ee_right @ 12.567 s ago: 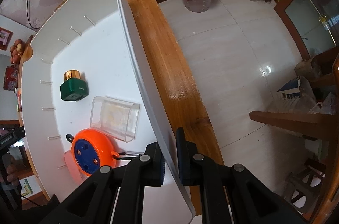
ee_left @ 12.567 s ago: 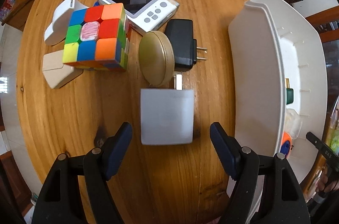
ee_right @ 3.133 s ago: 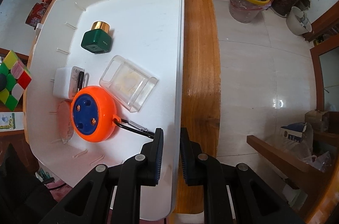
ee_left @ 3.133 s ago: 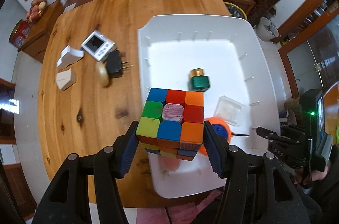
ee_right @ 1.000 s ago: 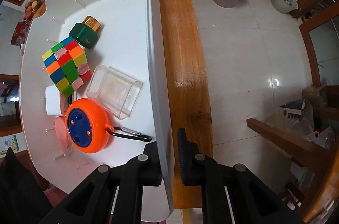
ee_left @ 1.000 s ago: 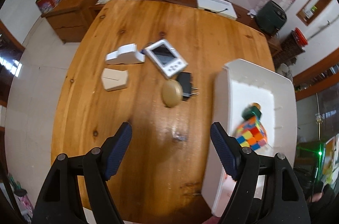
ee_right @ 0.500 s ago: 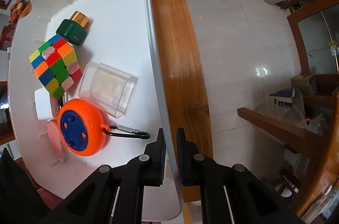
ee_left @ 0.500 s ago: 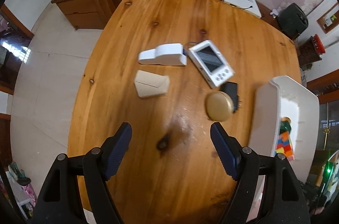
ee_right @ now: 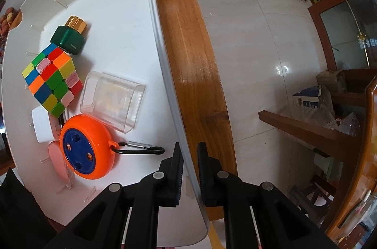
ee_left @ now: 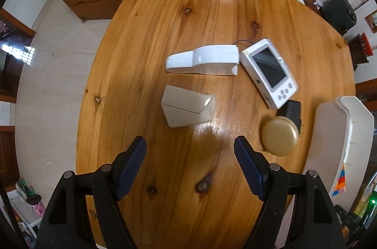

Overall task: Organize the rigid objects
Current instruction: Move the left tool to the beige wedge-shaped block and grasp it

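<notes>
Five items remain loose on the wooden table (ee_left: 179, 13), all ahead of the left gripper (ee_left: 190, 156), whose jaws stand wide apart and empty, pointing down. Nearest ahead: beige wedge box (ee_left: 187, 109). Right gripper (ee_right: 189, 159) points down, clamped on the white bin's rim (ee_right: 165, 74), probably steadying it. Left of it, inside: Rubik's cube (ee_right: 52, 79), green bottle (ee_right: 69, 37), orange reel (ee_right: 87, 147).
</notes>
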Demonstrator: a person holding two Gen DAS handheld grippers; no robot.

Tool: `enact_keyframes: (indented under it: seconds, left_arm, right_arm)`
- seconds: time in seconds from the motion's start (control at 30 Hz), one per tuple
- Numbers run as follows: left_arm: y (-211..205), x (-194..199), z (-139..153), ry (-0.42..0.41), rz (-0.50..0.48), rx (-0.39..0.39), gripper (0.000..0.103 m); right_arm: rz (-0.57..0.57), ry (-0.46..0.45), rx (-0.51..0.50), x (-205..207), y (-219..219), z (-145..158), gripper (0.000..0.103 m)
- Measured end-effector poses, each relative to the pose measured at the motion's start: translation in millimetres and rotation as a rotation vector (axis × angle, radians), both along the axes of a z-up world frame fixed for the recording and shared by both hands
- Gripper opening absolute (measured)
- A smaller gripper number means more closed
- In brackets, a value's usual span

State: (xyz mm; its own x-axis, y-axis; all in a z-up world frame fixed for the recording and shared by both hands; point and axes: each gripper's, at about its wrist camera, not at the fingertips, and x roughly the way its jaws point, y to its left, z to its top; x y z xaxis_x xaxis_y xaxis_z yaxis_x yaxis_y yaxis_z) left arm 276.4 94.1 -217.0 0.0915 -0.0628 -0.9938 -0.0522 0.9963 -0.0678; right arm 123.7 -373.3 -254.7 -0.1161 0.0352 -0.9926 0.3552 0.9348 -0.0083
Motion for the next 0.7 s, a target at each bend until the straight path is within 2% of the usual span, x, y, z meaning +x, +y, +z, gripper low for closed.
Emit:
enact_keyframes:
  seconds: [0.2,0.7]
  left_arm:
    - [5,14,-17,0.026,0.005,0.007,0.08]
    - [19,36,-44,0.068,0.029,-0.034,0.079]
  right_arm:
    - [-0.014,0.015,-0.011,2,0,-1,0.013]
    - [-0.043,0.043,-0.033,6,-4,-6,0.015]
